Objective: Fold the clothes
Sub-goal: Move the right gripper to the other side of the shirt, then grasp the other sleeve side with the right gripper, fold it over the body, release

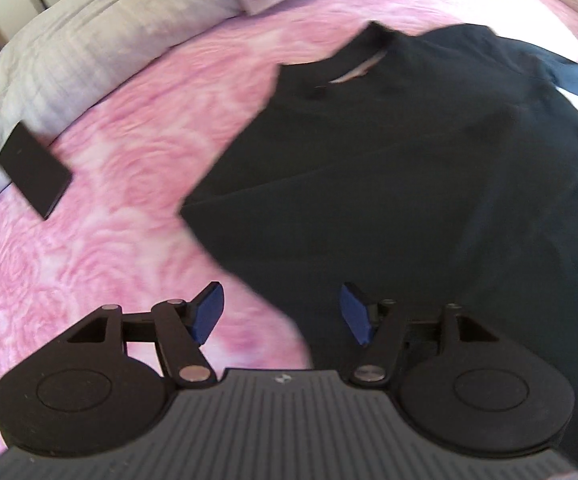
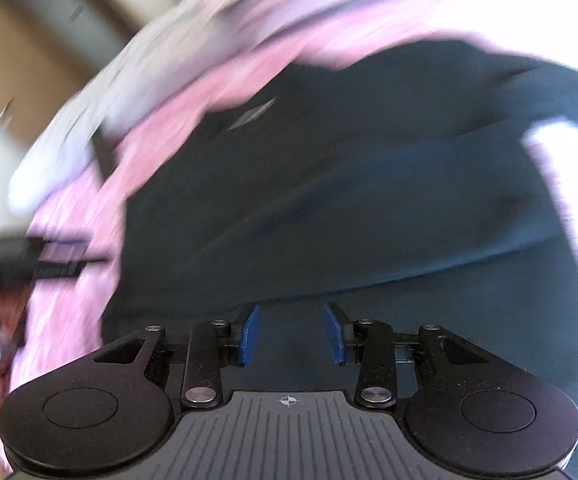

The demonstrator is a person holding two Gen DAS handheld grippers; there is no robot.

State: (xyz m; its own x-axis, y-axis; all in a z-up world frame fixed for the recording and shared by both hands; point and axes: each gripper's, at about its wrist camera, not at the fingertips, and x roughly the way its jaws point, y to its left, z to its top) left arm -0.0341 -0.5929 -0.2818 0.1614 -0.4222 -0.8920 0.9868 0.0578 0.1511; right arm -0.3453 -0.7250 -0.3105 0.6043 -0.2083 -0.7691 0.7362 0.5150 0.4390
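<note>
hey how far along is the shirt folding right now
Early. Done: the dark shirt lies spread on the pink bedspread, one side seemingly folded over. In hand: nothing; the left gripper and right gripper are both open. Left: most folds.

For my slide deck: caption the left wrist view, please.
Open left gripper hovers over the dark green T-shirt spread on a pink rose-patterned bedspread.

Matt dark cloth shirt [image 1: 429, 168], pink quilted rose-textured bedspread [image 1: 129, 184], grey ribbed fabric pillow [image 1: 89, 48], matt black flat slab [image 1: 35, 170]
</note>
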